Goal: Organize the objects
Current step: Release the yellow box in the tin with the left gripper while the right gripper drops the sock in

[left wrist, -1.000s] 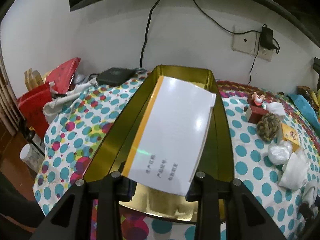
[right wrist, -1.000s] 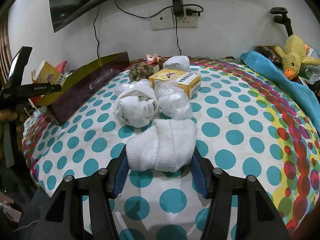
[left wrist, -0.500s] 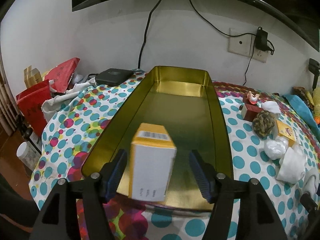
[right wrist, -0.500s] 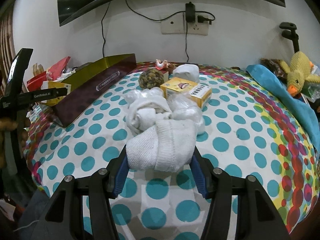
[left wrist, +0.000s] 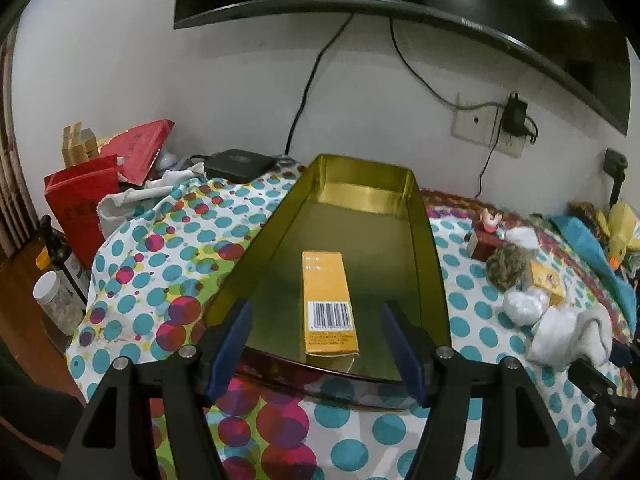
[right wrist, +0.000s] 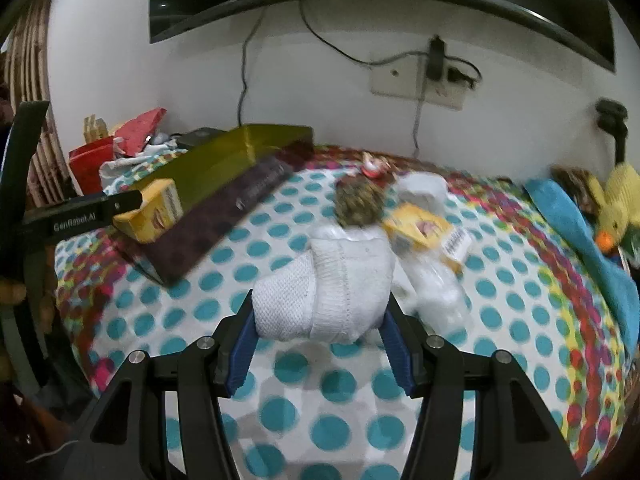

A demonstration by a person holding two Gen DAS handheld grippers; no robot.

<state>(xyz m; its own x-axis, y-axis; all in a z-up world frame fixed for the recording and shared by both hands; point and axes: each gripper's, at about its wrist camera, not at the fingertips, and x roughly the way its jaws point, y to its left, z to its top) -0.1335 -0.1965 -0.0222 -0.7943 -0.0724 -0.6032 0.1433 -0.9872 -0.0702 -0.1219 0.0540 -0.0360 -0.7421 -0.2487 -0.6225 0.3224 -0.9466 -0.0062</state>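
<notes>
A long gold tin tray (left wrist: 424,264) lies on the polka-dot cloth; it also shows in the right wrist view (right wrist: 240,152). A yellow box (left wrist: 328,304) with a barcode lies flat in the tray's near end. My left gripper (left wrist: 316,344) is open, its fingers either side of the box's near end and apart from it. My right gripper (right wrist: 320,340) is shut on a rolled white sock (right wrist: 324,292), held above the cloth. In the right wrist view the yellow box (right wrist: 154,210) shows at the tray's near end by the left gripper.
Right of the tray lie a woven ball (left wrist: 508,268), a small yellow box (right wrist: 424,228), more white sock bundles (left wrist: 568,332), a red block with a figurine (left wrist: 486,236) and a plush duck (right wrist: 616,200). Red bags (left wrist: 84,200) and jars stand left, off the table edge.
My left gripper has opened and let the yellow box go; it now lies flat in the tray. My right gripper has lifted the white sock and swung left toward the tray.
</notes>
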